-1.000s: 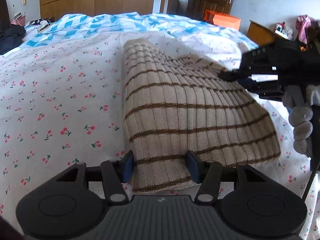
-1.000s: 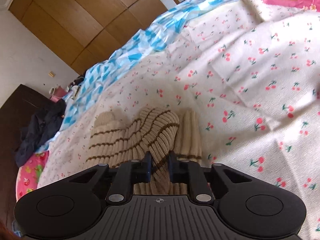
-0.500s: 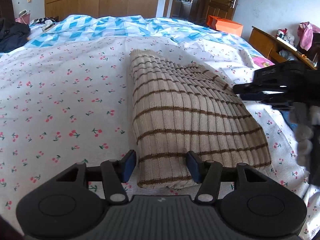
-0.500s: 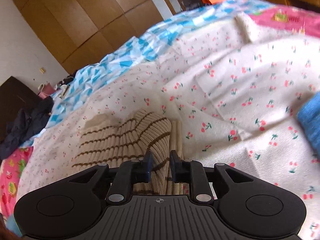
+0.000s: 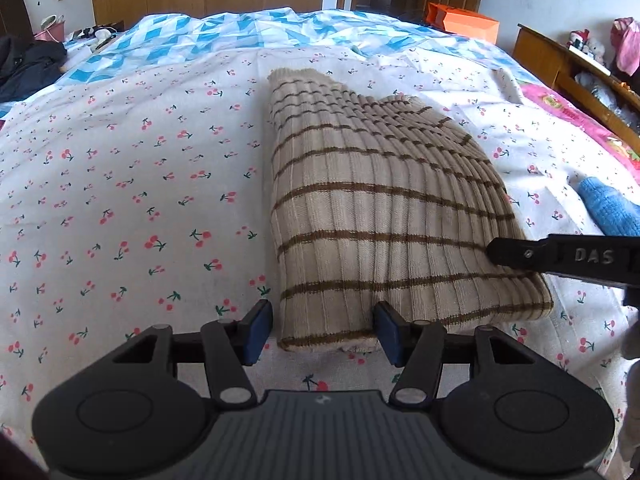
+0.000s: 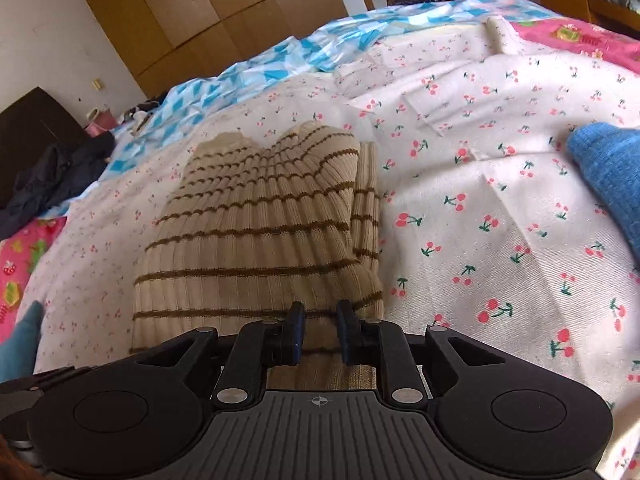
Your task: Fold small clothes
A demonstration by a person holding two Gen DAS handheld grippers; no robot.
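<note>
Jaws of the left gripper (image 5: 323, 330) stand wide around the near corner of the striped knit sweater (image 5: 376, 216), folded on the cherry-print bed sheet (image 5: 120, 200); the right gripper (image 6: 320, 334) has its jaws narrow, pinching the sweater's other near edge. To fold well, both should grip firmly and lift evenly, keeping edges aligned. No containers are visible.

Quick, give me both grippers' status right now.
Left gripper: open, jaws either side of the striped sweater's near edge.
Right gripper: shut on the striped sweater.
</note>
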